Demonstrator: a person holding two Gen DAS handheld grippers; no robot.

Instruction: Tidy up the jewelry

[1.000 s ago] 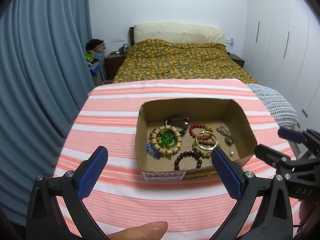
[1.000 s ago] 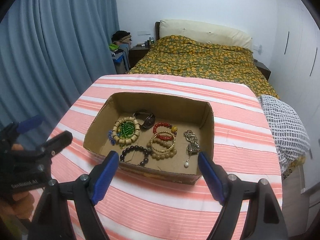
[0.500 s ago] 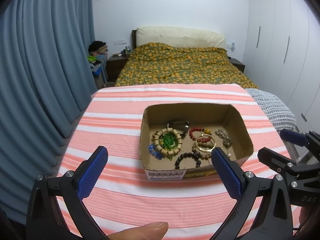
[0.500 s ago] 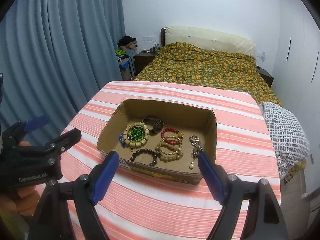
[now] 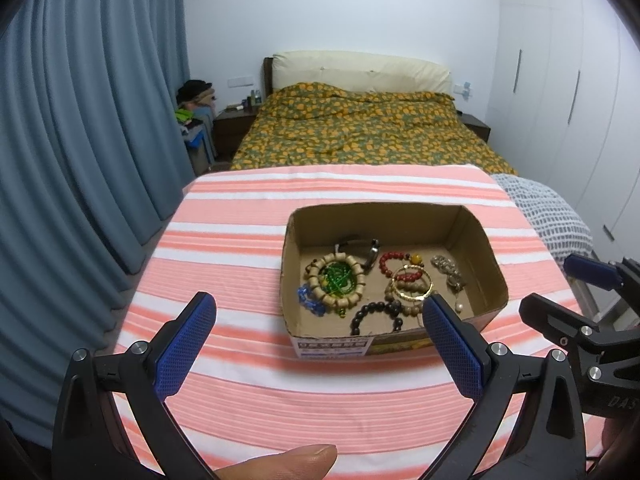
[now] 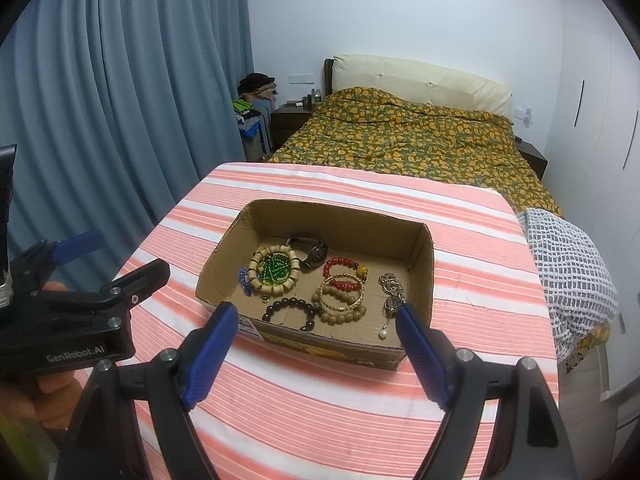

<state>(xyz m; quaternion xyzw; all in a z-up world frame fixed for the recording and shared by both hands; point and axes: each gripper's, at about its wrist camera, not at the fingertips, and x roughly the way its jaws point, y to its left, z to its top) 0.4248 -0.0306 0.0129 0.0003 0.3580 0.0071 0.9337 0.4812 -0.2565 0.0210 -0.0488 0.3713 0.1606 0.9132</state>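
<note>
A shallow cardboard box (image 5: 394, 280) with raw, unevenly cut brown walls sits on the worktop (image 5: 224, 248), which is draped in a ribbed cloth of salmon and white stripes. All the jewelry lies on the box floor. At about 9 o'clock inside it, a ring of pale, barrel-shaped wooden beads (image 6: 274, 274) circles a tangle of glossy green beads (image 6: 274, 269), with small blue faceted beads (image 6: 244, 280) touching its outer edge. At 12 o'clock rests a dark wristwatch (image 6: 310, 249) with a round face. Near the centre, a red bead bracelet (image 6: 345, 270) carrying one amber bead overlaps a thin gold bangle (image 6: 342, 295), which lies across a loop of round tan beads (image 6: 340, 312). At 6 o'clock is a bracelet of dark, polished round beads (image 6: 289, 312). At 3 o'clock a knotty silver-toned piece (image 6: 391, 294) ends in a small white pearl drop.

The left gripper (image 5: 318, 346) hovers above the cloth at the near side of the box, its jaws spread wide, holding nothing; the pads are blue with a fine cross-hatched grip. The right gripper (image 6: 316, 350) hangs likewise, jaws wide apart and empty, framing the box's near wall. A fingertip (image 5: 288, 460) shows at the bottom edge of the left view.
</note>
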